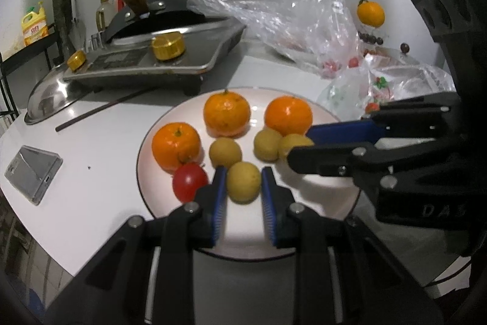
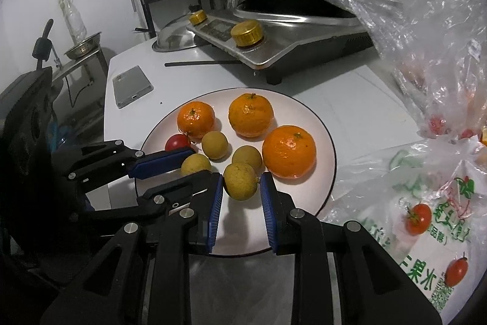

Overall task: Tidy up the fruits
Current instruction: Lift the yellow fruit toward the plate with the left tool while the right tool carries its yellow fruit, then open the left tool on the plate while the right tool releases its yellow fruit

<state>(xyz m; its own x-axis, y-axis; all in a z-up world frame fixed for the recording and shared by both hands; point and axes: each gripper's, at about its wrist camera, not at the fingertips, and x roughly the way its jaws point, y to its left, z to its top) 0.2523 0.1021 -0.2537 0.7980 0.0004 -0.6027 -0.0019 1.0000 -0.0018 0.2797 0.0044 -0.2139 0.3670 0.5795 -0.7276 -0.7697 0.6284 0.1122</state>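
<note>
A white plate (image 1: pixel 182 118) (image 2: pixel 304 111) holds three oranges (image 1: pixel 226 113), a red cherry tomato (image 1: pixel 189 181) and several small yellow fruits. My left gripper (image 1: pixel 243 177) is shut on one small yellow fruit (image 1: pixel 243 192) at the plate's near side, its blue pads pressed on both flanks. From the right, my right gripper (image 1: pixel 299 146) reaches in, shut on another yellow fruit (image 1: pixel 292 143). The right wrist view shows the same: the right gripper (image 2: pixel 241 181) clamps its yellow fruit (image 2: pixel 240 183), and the left gripper (image 2: pixel 199 163) holds its own fruit (image 2: pixel 194 165) beside the tomato.
A cooker with gold knobs (image 1: pixel 146 57) and a dark wok stands behind the plate. Crumpled plastic bags (image 1: pixel 304 14) (image 2: pixel 426 218) lie to the right, one orange (image 1: pixel 370 14) beyond them. A phone (image 1: pixel 33 172), a dark stick (image 1: pixel 100 110) and a steel lid (image 1: pixel 48 99) lie at left.
</note>
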